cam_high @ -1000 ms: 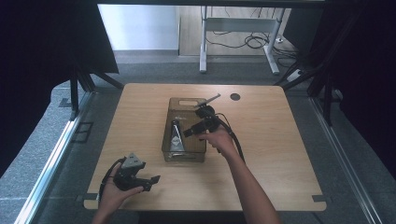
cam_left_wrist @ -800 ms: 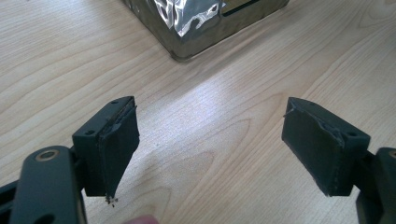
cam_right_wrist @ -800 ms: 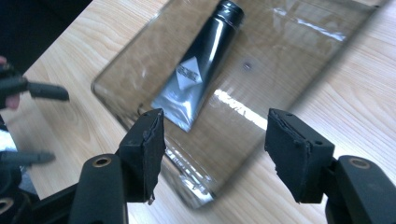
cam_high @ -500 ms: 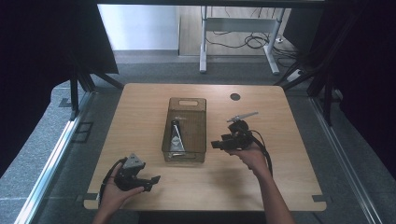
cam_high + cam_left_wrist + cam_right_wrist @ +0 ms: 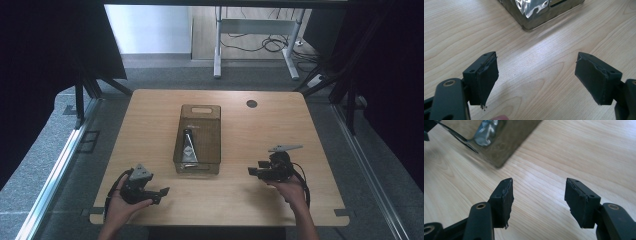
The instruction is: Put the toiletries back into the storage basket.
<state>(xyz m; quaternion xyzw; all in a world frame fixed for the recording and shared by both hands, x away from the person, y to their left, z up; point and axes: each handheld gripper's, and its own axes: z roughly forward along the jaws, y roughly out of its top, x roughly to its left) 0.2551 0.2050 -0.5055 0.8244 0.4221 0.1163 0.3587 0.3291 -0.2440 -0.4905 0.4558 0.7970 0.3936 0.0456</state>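
Two grippers sit near the table's [image 5: 235, 200] front edge, either side of the brown bin [image 5: 198, 137]. The left gripper [image 5: 159, 192], below and left of the bin, gapes wide with nothing between its jaws. The right gripper [image 5: 254, 171], a second ago reaching over the bin, now sits to the bin's right, jaws apart, empty and just lately narrowing. Farther off, a silvery foil packet [image 5: 188, 148] lies inside the bin, probably just dropped there; the placing looks finished.
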